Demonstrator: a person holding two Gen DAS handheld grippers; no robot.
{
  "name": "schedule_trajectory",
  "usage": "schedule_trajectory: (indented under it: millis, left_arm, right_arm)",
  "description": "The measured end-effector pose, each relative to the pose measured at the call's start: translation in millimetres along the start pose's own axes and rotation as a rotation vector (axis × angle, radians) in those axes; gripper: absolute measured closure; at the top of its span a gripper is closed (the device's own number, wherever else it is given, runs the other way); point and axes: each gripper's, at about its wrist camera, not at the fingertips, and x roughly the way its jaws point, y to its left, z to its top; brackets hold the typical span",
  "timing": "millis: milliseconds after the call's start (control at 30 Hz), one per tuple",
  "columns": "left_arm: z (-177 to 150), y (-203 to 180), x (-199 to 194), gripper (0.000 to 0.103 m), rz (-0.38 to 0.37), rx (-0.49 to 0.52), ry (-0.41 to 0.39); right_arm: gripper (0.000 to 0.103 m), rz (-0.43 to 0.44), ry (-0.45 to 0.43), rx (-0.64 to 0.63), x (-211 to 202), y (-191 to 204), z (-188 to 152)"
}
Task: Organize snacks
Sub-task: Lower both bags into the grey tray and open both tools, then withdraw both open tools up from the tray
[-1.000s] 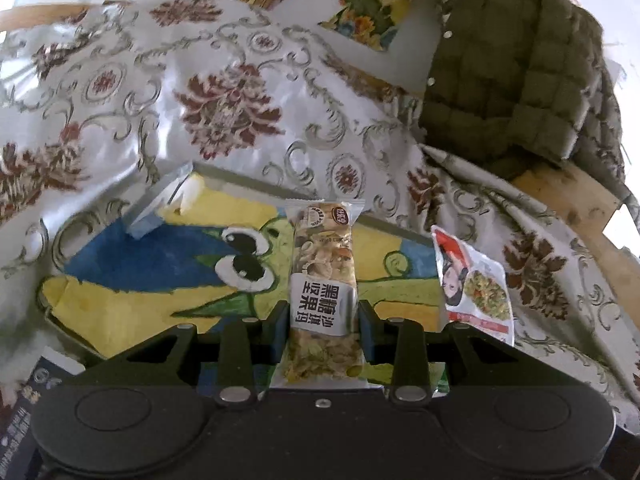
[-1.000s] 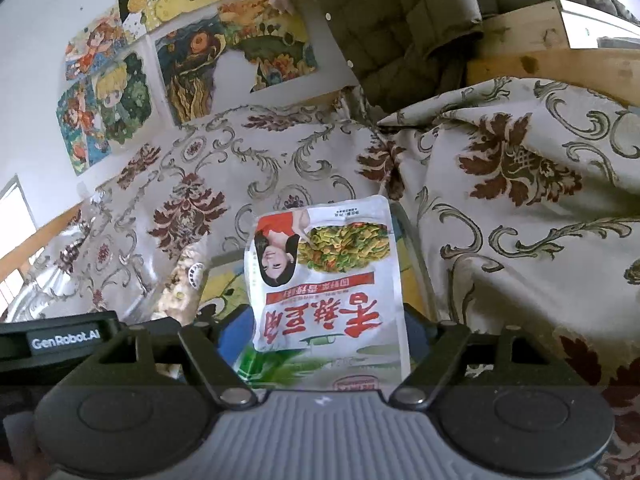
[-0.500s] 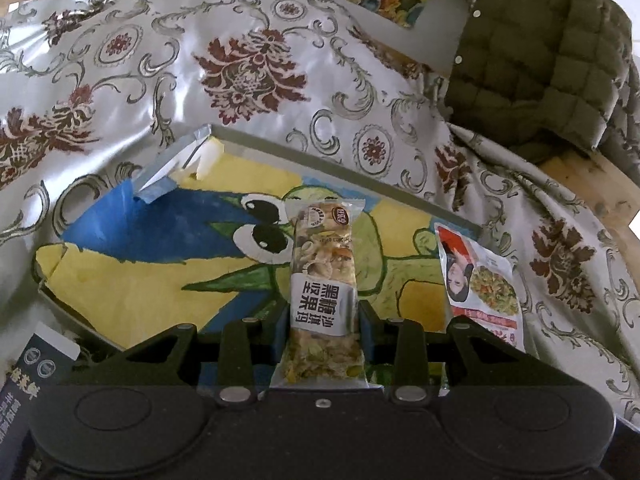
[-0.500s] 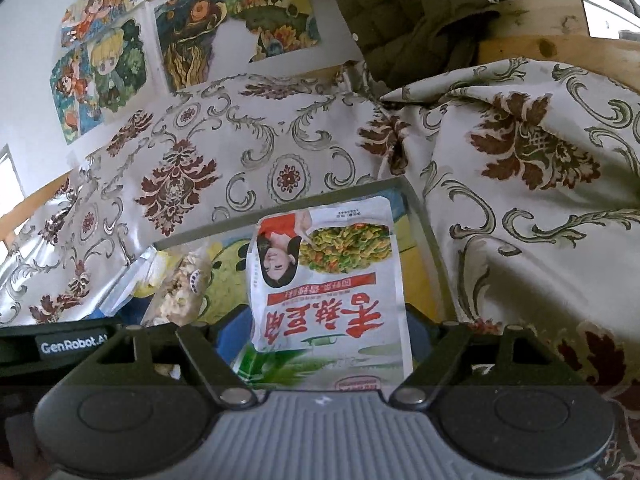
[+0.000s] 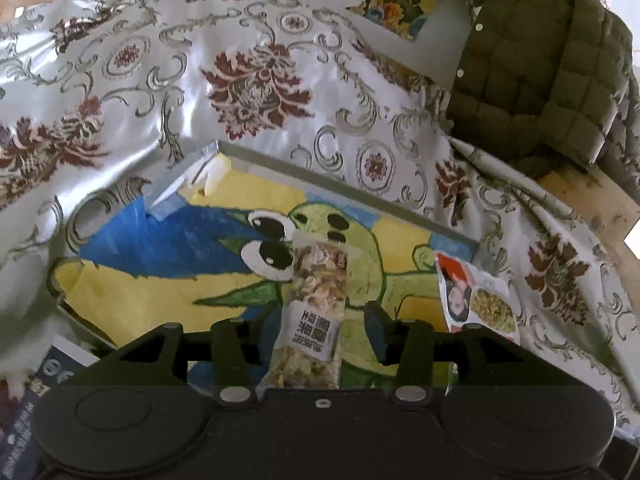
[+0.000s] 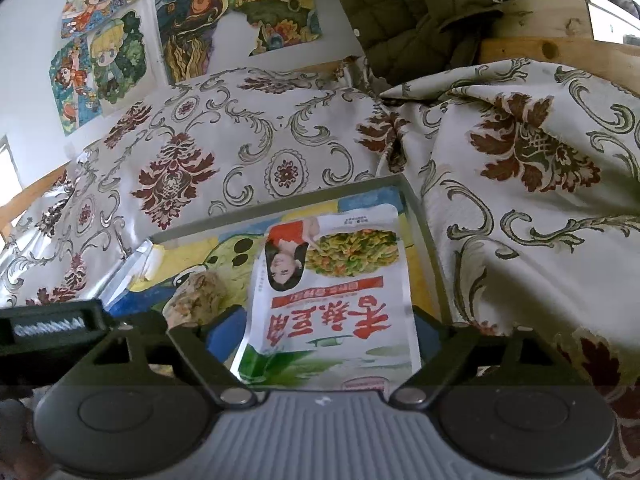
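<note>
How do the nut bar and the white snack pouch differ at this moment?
The nut bar is narrow, with a clear wrapper showing its filling; the white snack pouch is wide, opaque and printed. The nut bar sits mid-tray; the pouch lies near the right rim. Both sit over the painted tray between opening jaws.

A cream cloth with maroon flowers and grey scrolls [image 6: 256, 152] is covering the surface and shining in daylight. Colourful children's drawings [image 6: 120, 52] are hanging on the white wall [image 6: 32, 8]. An olive quilted jacket [image 5: 552, 64] is lying over pale wooden boards [image 6: 540, 28].
</note>
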Motion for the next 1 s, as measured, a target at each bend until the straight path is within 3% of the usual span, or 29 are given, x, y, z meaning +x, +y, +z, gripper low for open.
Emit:
schedule_trajectory:
  millis: [267, 467, 600, 733, 1000]
  left_arm:
    - [10.2, -6.1, -33.4, 0.029, 0.007, 0.019, -0.061]
    - [11.4, -10.9, -69.2, 0.019, 0.011, 0.045, -0.123]
    - [9.1, -13.6, -97.2, 0.003, 0.025, 0.054, -0.177]
    - [3.8, -19.0, -124.5, 0.001, 0.020, 0.072, -0.210]
    - [-31.2, -24.8, -186.3, 0.001, 0.100, 0.124, -0.272]
  right_arm:
    - [0.003, 0.016, 0.028, -0.056, -7.0, 5.7, 7.6]
    - [0.000, -0.017, -0.051, -0.060, -36.2, 10.5, 14.2]
    - [0.000, -0.034, -0.118, -0.048, -65.2, 7.2, 17.8]
    - [0.000, -0.025, -0.171, -0.002, -97.0, -1.5, 18.3]
    - [0.000, -0.016, -0.280, -0.018, -154.5, 1.2, 16.8]
